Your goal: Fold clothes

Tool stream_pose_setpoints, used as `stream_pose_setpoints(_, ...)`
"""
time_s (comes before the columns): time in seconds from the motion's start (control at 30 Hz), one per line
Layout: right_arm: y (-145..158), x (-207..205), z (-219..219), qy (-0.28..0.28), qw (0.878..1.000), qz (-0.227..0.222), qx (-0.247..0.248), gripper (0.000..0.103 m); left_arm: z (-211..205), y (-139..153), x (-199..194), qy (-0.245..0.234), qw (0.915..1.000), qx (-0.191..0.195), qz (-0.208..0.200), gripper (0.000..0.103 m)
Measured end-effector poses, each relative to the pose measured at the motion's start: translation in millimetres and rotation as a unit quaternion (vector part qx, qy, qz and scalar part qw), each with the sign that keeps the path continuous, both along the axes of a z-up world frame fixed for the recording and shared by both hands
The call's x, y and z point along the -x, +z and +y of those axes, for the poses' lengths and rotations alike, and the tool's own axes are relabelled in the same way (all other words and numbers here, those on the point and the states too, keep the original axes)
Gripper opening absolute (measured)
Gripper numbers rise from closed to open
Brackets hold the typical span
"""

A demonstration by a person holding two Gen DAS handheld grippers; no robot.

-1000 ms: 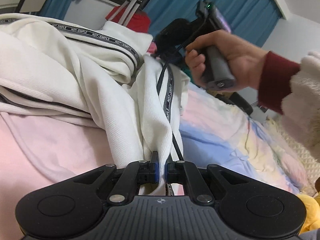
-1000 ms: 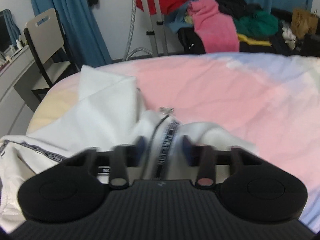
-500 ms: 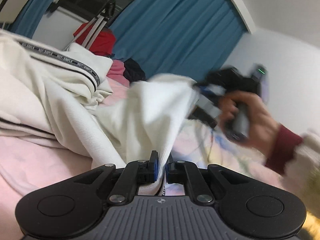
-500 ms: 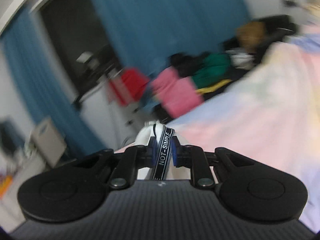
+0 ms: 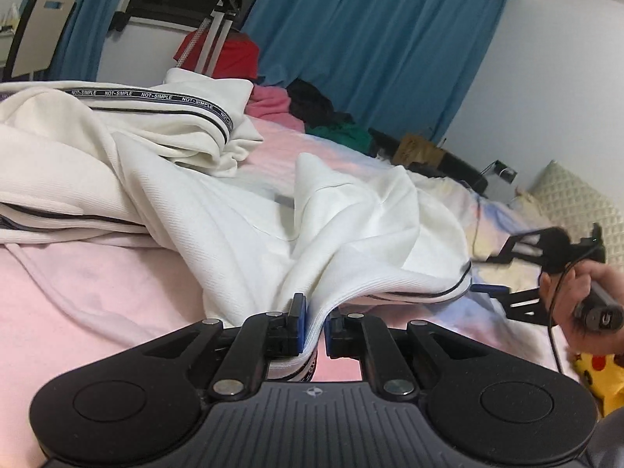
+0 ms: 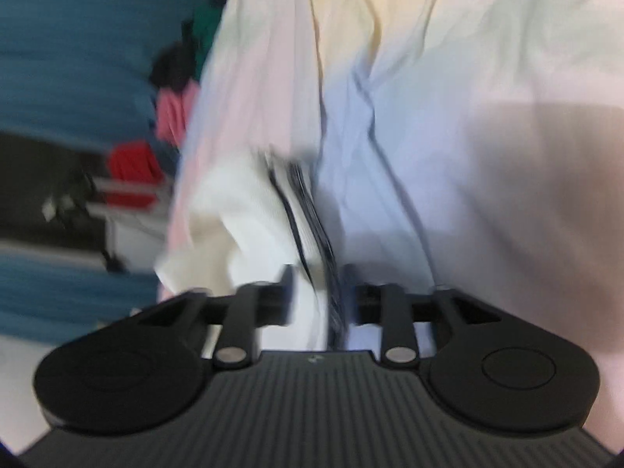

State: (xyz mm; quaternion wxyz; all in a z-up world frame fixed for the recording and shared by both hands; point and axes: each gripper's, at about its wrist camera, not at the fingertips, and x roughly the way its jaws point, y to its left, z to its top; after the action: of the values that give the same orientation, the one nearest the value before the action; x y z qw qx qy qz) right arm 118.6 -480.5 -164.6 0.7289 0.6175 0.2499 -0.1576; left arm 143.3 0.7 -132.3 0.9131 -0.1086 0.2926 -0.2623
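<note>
A white garment [image 5: 241, 210] with black "NOT-SIMPLE" trim lies crumpled on the pastel bed [image 5: 85, 280]. My left gripper [image 5: 315, 321] is shut on its ribbed hem near the bed surface. My right gripper [image 6: 318, 292] shows blurred in its own view, jaws standing apart, with the garment's trimmed edge [image 6: 308, 210] lying between the fingers. In the left wrist view the right gripper [image 5: 491, 277] sits at the far right, at the garment's stretched edge, held by a hand [image 5: 585, 304].
A pile of pink, black and green clothes [image 5: 312, 109] lies at the far side of the bed. A tripod [image 5: 218, 27] and a chair [image 5: 39, 31] stand by the blue curtains [image 5: 370, 46]. A quilted pillow [image 5: 577, 202] is at the right.
The right gripper swung down and to the right, pulling the garment's edge out across the bed, and its jaws have opened. The left gripper kept its hold on the hem.
</note>
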Motion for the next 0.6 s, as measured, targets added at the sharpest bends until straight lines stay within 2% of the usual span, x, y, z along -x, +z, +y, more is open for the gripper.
stream_pose_setpoints(0.07, 2, 1, -6, -0.011, 1.0, -0.006, 0.022, 0.065, -1, 1, 2, 0.003, 1.0, -0.004, -0.001, 0.01)
stream_pose_setpoints(0.2, -2, -19, -21, 0.024, 0.999, -0.011, 0.044, 0.065, 0, 0, 0, 0.006, 0.9999, -0.011, 0.001, 0.011)
stream_pose_setpoints(0.3, 12, -39, -30, 0.08, 0.986, -0.008, 0.143, 0.065, -2, 0, -2, 0.006, 0.9998, -0.018, 0.001, 0.011)
stream_pose_setpoints(0.37, 18, -52, -25, 0.116, 0.968, -0.005, 0.222, 0.063, -3, -1, -2, 0.005, 0.9998, -0.019, 0.002, 0.011)
stream_pose_setpoints(0.4, 19, -65, -27, 0.127, 0.964, -0.004, 0.232, 0.06, -3, -1, -2, 0.005, 0.9998, -0.019, 0.003, 0.011)
stream_pose_setpoints(0.53, 8, -79, -29, 0.142, 0.971, -0.023, 0.19, 0.056, -5, -4, -4, 0.002, 0.9998, -0.02, 0.006, 0.011)
stream_pose_setpoints(0.57, 7, -80, -28, 0.141, 0.97, -0.029, 0.196, 0.056, -5, -5, -5, 0.001, 0.9998, -0.019, 0.007, 0.011)
stream_pose_setpoints(0.6, 7, -80, -26, 0.139, 0.969, -0.034, 0.202, 0.051, -5, -5, -6, 0.0, 0.9998, -0.017, 0.008, 0.011)
